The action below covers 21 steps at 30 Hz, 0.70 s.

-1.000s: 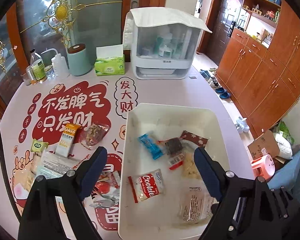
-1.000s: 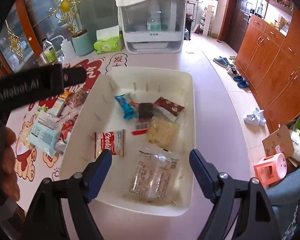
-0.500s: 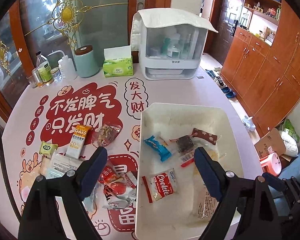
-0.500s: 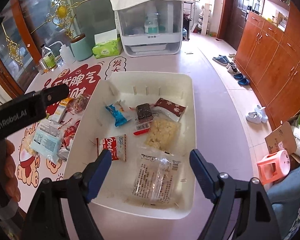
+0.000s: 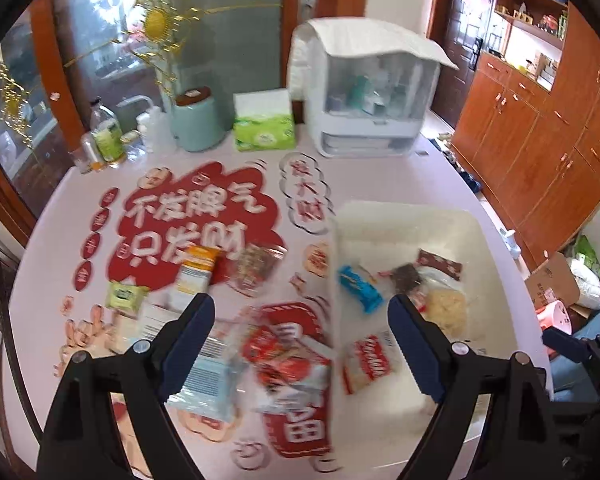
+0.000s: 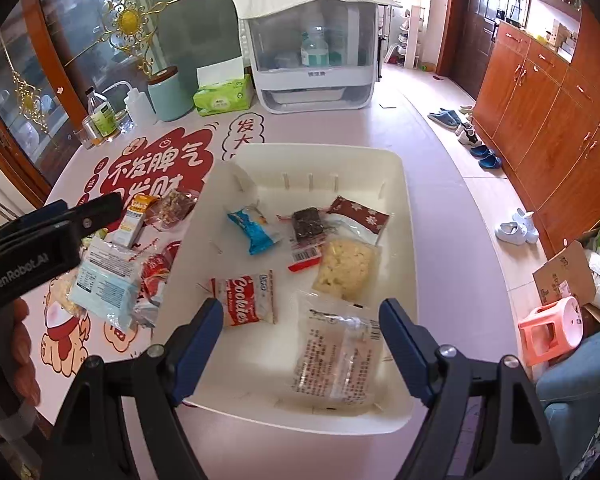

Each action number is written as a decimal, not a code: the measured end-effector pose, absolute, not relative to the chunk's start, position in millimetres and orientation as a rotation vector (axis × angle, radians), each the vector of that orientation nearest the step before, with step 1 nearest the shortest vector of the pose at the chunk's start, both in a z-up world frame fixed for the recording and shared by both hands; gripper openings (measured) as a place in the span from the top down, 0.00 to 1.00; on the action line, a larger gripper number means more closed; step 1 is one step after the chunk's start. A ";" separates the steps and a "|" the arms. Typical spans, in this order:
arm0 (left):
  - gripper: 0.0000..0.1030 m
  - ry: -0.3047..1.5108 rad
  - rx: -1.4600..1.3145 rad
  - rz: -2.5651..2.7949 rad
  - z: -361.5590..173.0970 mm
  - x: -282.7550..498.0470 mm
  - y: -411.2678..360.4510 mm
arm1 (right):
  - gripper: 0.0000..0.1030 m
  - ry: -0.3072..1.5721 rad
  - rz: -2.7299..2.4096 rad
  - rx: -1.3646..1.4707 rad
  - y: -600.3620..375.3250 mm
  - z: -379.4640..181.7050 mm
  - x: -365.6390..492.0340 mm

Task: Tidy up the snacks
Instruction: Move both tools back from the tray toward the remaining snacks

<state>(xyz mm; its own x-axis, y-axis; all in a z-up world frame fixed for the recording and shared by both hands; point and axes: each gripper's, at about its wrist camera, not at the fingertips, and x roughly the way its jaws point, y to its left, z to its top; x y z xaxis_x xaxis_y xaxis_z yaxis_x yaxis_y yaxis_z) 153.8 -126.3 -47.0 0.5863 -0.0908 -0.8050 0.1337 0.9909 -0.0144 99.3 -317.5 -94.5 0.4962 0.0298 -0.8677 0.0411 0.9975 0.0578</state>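
Right wrist view: snacks still loose on the table [image 6: 428, 184], among them a pale blue packet [image 6: 102, 282], are lying just left of the white bin [image 6: 404, 216], which is already holding several. The left gripper [image 5: 300, 340] is hovering spread and empty over that pile, likely choosing the next pick; the bin's near wall is standing between. The right gripper [image 6: 300, 344] is waiting spread over the bin.

Two wrist fisheyes angled steeply down, close over table [image 5: 380, 168], sharing the white bin [image 6: 404, 216].
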 end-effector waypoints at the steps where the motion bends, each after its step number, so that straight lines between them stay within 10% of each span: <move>1: 0.15 0.925 0.049 -0.123 -42.6 154.4 -117.1 | 0.22 1.047 -0.007 0.074 -313.4 -91.0 100.5; 21: 0.15 0.887 0.060 -0.009 -25.0 168.4 141.8 | 0.22 0.885 0.139 0.183 -155.9 -51.3 126.8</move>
<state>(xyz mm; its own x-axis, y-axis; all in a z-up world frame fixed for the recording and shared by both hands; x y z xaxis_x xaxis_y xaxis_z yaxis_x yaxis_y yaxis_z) 168.4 141.8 -25.0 0.6315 0.0170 -0.7752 0.0332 0.9982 0.0489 126.8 -155.9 -51.3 0.6262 0.1960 -0.7546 -0.0447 0.9753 0.2162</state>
